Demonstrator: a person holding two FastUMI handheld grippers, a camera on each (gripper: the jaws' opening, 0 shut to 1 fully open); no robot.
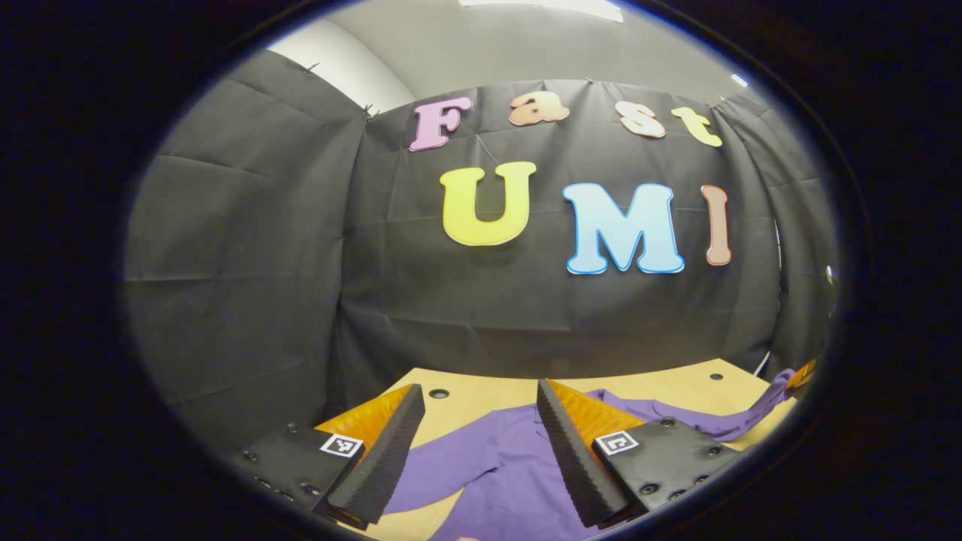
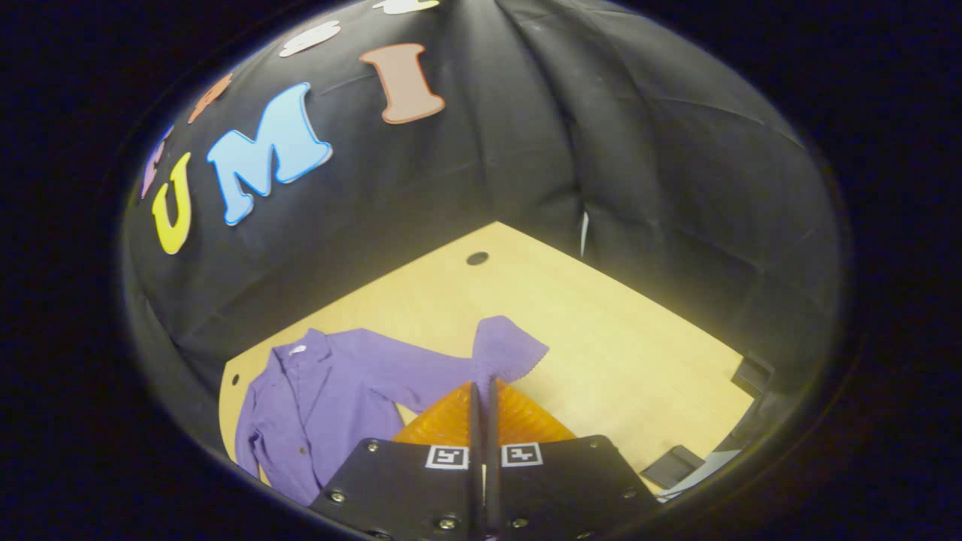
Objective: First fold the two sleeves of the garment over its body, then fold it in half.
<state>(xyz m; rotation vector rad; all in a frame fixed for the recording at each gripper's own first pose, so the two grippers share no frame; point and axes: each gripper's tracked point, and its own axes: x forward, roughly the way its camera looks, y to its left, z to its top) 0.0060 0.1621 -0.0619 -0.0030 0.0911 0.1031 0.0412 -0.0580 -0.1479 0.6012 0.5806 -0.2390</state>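
The left gripper view sits low and close over the pale wooden table (image 1: 481, 394), facing level toward the booth's back wall, while the right gripper view looks down from higher toward the table's far corner, both sharing the purple button-front garment (image 2: 331, 391) and that wall.
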